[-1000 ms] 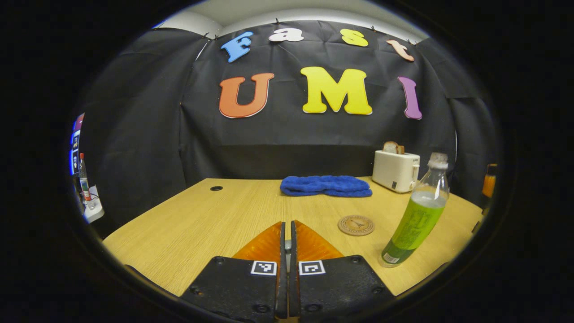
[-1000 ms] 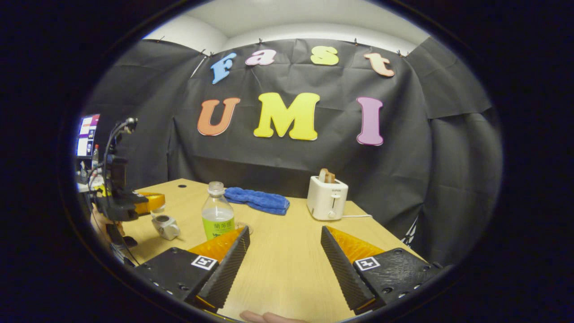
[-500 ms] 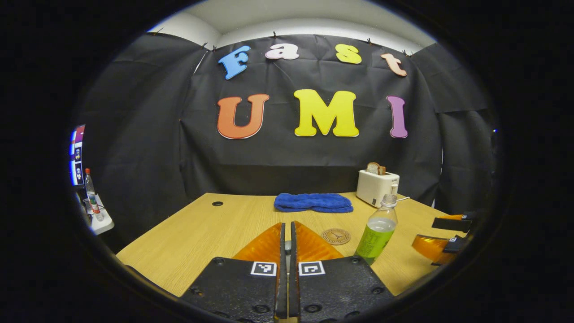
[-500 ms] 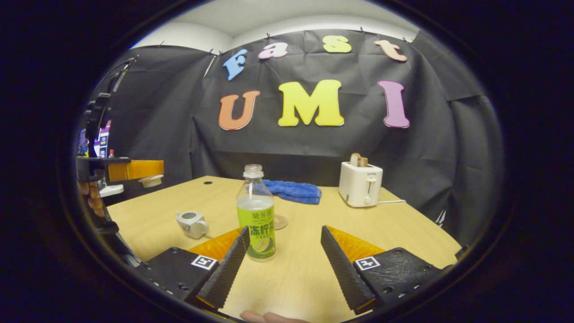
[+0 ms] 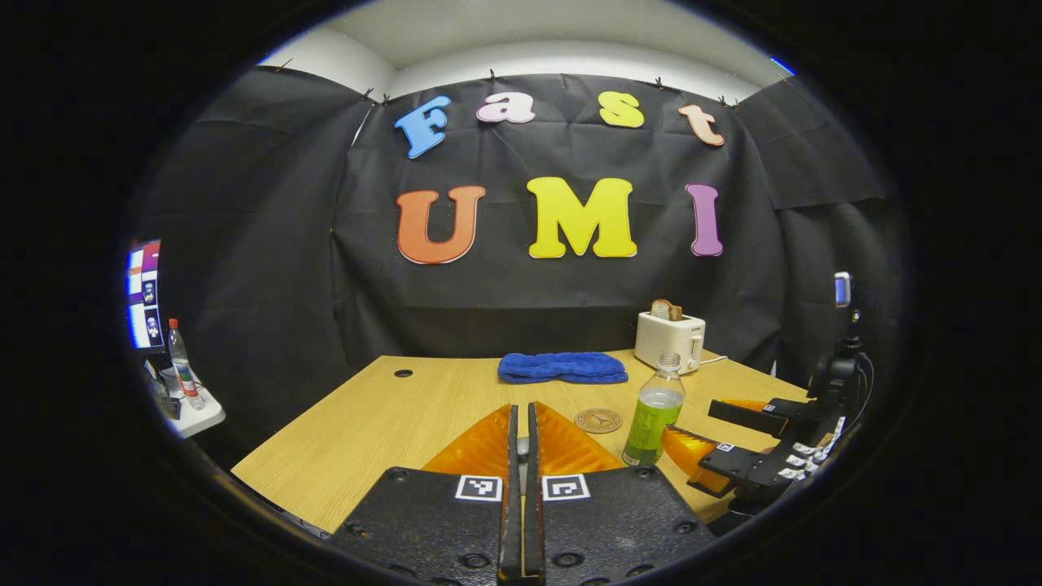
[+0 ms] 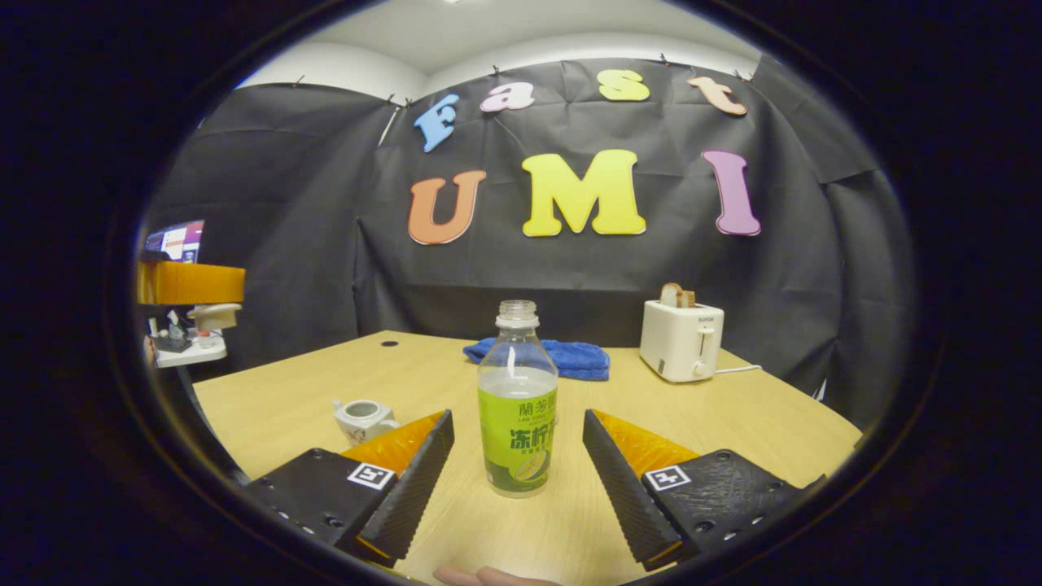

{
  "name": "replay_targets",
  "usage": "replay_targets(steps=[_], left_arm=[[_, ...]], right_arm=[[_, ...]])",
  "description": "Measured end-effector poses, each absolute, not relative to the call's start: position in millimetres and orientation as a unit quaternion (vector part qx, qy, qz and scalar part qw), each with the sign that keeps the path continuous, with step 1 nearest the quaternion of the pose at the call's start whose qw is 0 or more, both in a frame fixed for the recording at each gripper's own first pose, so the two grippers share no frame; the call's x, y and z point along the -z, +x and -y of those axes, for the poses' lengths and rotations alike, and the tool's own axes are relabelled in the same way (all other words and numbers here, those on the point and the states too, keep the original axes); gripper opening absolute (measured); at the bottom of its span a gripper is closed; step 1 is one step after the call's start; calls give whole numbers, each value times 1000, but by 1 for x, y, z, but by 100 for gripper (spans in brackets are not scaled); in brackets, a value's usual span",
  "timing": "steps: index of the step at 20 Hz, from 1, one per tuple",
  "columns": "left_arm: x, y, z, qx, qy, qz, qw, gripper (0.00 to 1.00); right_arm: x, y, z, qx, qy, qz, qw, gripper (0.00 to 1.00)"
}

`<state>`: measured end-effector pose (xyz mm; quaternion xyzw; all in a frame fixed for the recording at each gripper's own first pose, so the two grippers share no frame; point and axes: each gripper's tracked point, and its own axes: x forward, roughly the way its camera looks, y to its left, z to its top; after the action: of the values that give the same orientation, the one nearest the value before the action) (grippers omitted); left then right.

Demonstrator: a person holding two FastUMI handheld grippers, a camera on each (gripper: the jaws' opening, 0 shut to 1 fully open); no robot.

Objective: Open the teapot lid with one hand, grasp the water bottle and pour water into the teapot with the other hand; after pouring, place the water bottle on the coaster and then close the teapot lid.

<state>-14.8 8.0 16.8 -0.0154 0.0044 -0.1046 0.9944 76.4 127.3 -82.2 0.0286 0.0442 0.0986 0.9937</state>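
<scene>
The uncapped water bottle with a green label stands upright on the table, centred just ahead of my open right gripper, whose fingers touch nothing. In the left gripper view the same bottle stands beside the right gripper, with the round coaster lying left of it. The small white teapot sits lidless on the table to the left. My left gripper is shut. In the right gripper view that gripper is raised high at far left with the white teapot lid hanging from it.
A white toaster with bread in it stands at the back right, and a folded blue cloth lies at the back middle of the wooden table. A side shelf with a small bottle sits off the table's left.
The left gripper has risen and drawn back with the lid. The right gripper has swung toward the bottle, which now stands centred before its open fingers.
</scene>
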Motion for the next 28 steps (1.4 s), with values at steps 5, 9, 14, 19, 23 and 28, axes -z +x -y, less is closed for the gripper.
replay_targets(steps=[5, 9, 14, 19, 23, 28], left_arm=[[-22, -22, -32, 94, -22, 1, 995, 4], [-18, -21, -39, 95, -27, -6, 995, 4], [-18, -21, -38, 104, -24, -9, 994, 4], [-20, -24, -44, 106, -20, -5, 994, 4], [-19, -22, -58, 98, -23, -6, 995, 4], [-15, -16, -78, 88, -40, -11, 995, 4]], right_arm=[[101, 110, -139, -81, 23, -75, 994, 96], [101, 127, -137, -59, 22, -75, 995, 96], [97, 126, -140, -51, 0, -77, 996, 75], [83, 122, -135, -32, -74, -88, 993, 73], [71, 125, -129, -13, -177, -95, 980, 73], [65, 130, -136, 6, -328, -89, 940, 73]])
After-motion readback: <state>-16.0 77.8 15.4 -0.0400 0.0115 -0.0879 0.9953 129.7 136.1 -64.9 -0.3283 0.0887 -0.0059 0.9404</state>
